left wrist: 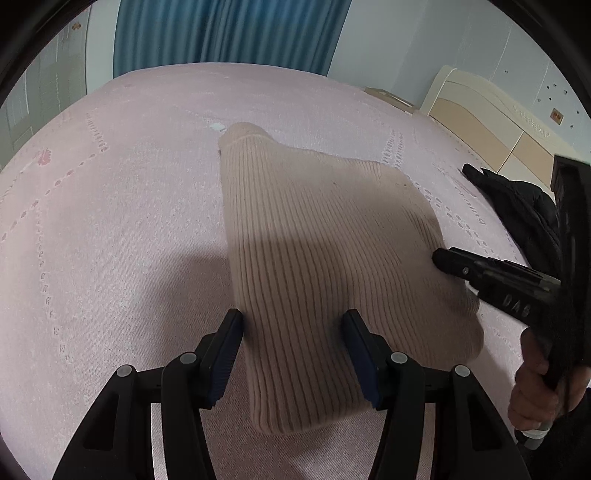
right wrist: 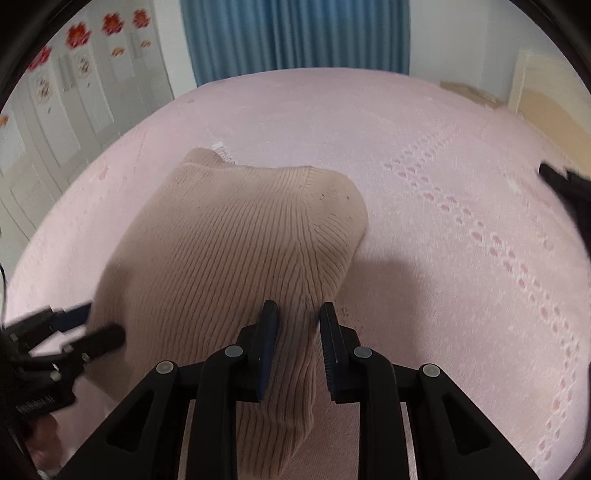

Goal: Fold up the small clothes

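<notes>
Sweater lies on the bed; I've got both grippers pinching its near edge: left gripper fingers wider, right gripper fingers narrow. Only the left view shows my hand; only the right shows the red flower decals.

Both wrist cams close; angled down; share sweater.

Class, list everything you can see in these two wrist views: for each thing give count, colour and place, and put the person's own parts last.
ribbed sweater: one, beige, mid-bed, near end lifted
bedspread: one, pink, under everything
dark garment: one, black, bed's right edge
curtain: one, blue, behind the bed
headboard: one, cream, far right
wardrobe doors: white, red flower stickers, left wall
left claw: black, blue pads, sweater between them
right claw: black, sweater between its pads
hand: one, on right handle
</notes>
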A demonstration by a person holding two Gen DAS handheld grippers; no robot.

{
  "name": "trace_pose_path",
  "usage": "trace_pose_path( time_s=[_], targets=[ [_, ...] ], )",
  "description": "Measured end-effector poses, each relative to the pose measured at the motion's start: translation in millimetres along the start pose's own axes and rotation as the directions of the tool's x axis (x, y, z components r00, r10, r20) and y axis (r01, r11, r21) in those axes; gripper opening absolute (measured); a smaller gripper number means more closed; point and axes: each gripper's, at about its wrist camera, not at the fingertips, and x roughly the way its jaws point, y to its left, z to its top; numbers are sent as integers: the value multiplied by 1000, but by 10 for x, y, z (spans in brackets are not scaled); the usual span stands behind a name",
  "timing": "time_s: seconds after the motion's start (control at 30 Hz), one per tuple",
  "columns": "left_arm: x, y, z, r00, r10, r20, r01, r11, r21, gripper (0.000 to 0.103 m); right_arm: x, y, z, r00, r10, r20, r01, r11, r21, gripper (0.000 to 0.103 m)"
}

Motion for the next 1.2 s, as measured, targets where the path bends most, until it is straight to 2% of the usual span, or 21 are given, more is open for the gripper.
trace_pose_path(
  time_s=[0.07,0.23,0.57,0.73,0.8,0.93,1.03,1.13,1.2],
  targets=[
    [-12,2,-21,1000,2,-2,-2,1000,-3,55,-47,-49,7,1000,23,-1,-23,999,36,22],
    [-27,20,-45,1000,-7,-12,7,1000,-20,55,-83,-10,-82,1000,-8,-8,8,1000,9,22],
    [-179,74,-165,999,3,-34,-5,997,-72,55,-232,-53,-241,999,-21,-41,23,999,40,22],
    [-295,98,-210,999,15,-35,-19,995,-101,53,-389,-63,-304,1000,-8,-28,10,997,71,25],
    [-353,85,-226,999,28,-38,-32,994,-106,53,-450,-57,-323,999,-12,-34,15,997,79,27],
    [-570,37,-220,998,57,-17,-58,993,-103,53,-635,-51,-335,999,-30,-36,34,994,99,40],
    [-751,-20,-196,996,92,-3,-92,992,-87,53,-844,-23,-336,998,-56,-29,58,993,104,46],
    [-978,-119,-199,991,132,25,-131,989,-63,53,-1095,50,-341,997,-65,-31,67,994,85,47],
    [-1143,-181,-201,985,167,51,-164,985,-54,53,-1293,107,-350,996,-86,-4,86,993,77,50]
  ],
)
